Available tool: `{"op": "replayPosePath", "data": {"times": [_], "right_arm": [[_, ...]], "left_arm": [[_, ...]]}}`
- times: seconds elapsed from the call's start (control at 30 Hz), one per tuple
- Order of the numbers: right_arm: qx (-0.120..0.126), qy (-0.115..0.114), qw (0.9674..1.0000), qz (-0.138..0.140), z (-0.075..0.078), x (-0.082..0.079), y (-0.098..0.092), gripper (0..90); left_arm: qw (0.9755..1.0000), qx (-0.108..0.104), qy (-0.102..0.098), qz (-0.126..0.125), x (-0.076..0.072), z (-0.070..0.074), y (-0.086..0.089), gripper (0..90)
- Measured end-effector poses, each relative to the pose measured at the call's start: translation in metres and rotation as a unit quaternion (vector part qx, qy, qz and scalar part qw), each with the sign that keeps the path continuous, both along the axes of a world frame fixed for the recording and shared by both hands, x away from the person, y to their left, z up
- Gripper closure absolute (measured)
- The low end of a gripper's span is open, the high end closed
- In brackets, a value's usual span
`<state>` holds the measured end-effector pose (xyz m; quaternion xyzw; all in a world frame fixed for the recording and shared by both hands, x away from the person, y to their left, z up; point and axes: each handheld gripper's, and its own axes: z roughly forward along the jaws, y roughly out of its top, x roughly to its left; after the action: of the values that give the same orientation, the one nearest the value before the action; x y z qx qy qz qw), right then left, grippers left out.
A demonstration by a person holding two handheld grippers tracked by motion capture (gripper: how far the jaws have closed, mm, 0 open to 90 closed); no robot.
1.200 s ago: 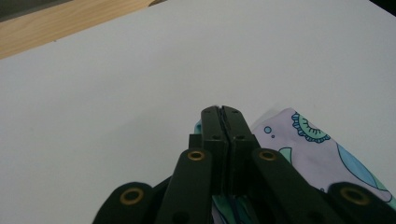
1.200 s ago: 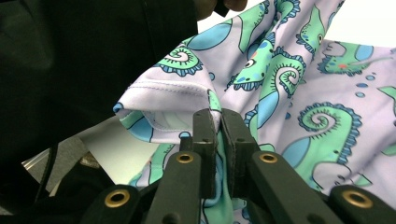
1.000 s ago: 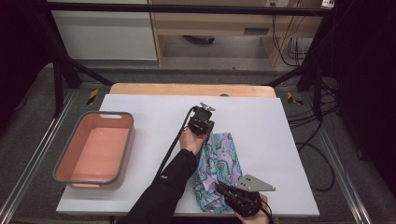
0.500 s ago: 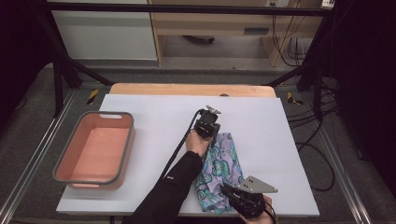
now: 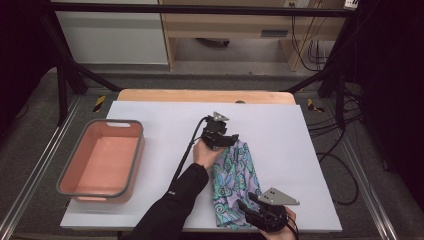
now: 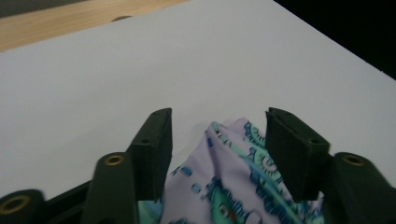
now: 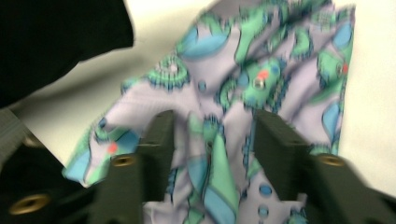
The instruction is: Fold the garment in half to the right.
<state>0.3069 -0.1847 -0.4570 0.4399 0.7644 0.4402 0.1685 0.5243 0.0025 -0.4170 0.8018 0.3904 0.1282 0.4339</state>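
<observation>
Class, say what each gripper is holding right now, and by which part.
Nothing is held: both grippers' jaws have just been opening and now stand apart around the patterned cloth, left at its far end, right at its near end.

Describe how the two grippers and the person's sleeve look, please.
Both the left gripper and the right gripper are black, each with two flat, blocky fingers with brass-coloured screws. A grey three-cornered plate tops each one. A black cable trails from the left one. The sleeve is black.

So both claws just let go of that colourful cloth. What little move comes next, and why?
Probably lifting both grippers clear. The left gripper and right gripper have just been opening; their jaws stand apart over the patterned cloth, which lies folded on the white table. Next might come the pink bin.
</observation>
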Motion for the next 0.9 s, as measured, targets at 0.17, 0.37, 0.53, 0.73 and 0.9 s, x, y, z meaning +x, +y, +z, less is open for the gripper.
{"op": "replayPosePath", "data": {"times": [0.17,0.37,0.53,0.73,0.9], "right_arm": [[0.016,-0.032,0.9988,0.034,0.015,0.007,0.004,31.5],[-0.002,-0.031,0.9973,0.067,0.022,0.020,0.027,22.4],[-0.021,-0.015,0.9971,0.072,0.012,0.027,0.041,28.4],[-0.061,0.015,0.9968,0.050,0.007,0.031,0.043,78.1],[-0.056,0.019,0.9977,0.033,0.014,0.027,0.029,86.3]], "left_arm": [[0.9999,-0.010,-0.005,-0.003,-0.017,0.003,0.038,24.3],[0.9998,-0.011,-0.013,0.008,-0.036,0.001,0.079,12.4],[0.9998,-0.008,-0.015,0.009,-0.050,-0.002,0.101,9.9],[0.9997,-0.011,-0.011,0.018,-0.068,-0.011,0.131,8.4],[0.9998,-0.005,-0.009,0.015,-0.077,-0.016,0.143,8.3]]}}
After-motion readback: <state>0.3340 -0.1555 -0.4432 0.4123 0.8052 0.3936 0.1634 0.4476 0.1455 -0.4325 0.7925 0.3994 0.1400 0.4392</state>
